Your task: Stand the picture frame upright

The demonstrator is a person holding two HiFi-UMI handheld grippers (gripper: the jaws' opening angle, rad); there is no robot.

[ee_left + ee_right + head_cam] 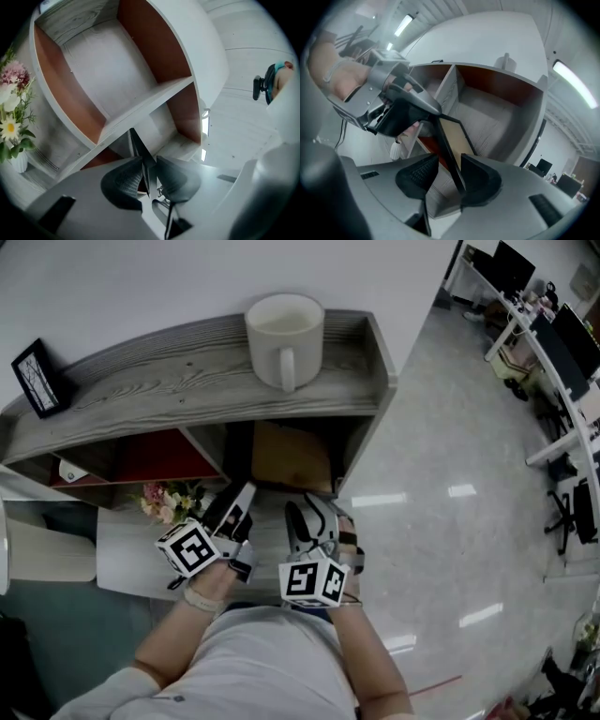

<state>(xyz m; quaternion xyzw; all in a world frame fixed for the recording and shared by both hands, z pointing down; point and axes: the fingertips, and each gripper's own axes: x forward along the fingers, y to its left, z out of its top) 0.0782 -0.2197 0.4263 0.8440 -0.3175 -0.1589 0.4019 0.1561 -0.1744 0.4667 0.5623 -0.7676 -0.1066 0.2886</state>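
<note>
One frame (457,136): gripped by its edge, lower centre, for standing upright.
Left tongs (149,168): clenched on frame, bearing it.
Right tongs (449,164): released, frame loose between.

1 mug (284,338) atop shelf (169,381) (flowers (169,502) below)

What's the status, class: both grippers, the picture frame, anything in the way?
Left gripper shut on picture frame edge. Right gripper open, frame edge between jaws. Frame inside shelf compartment, not yet released. Flowers to the left, apart.
</note>
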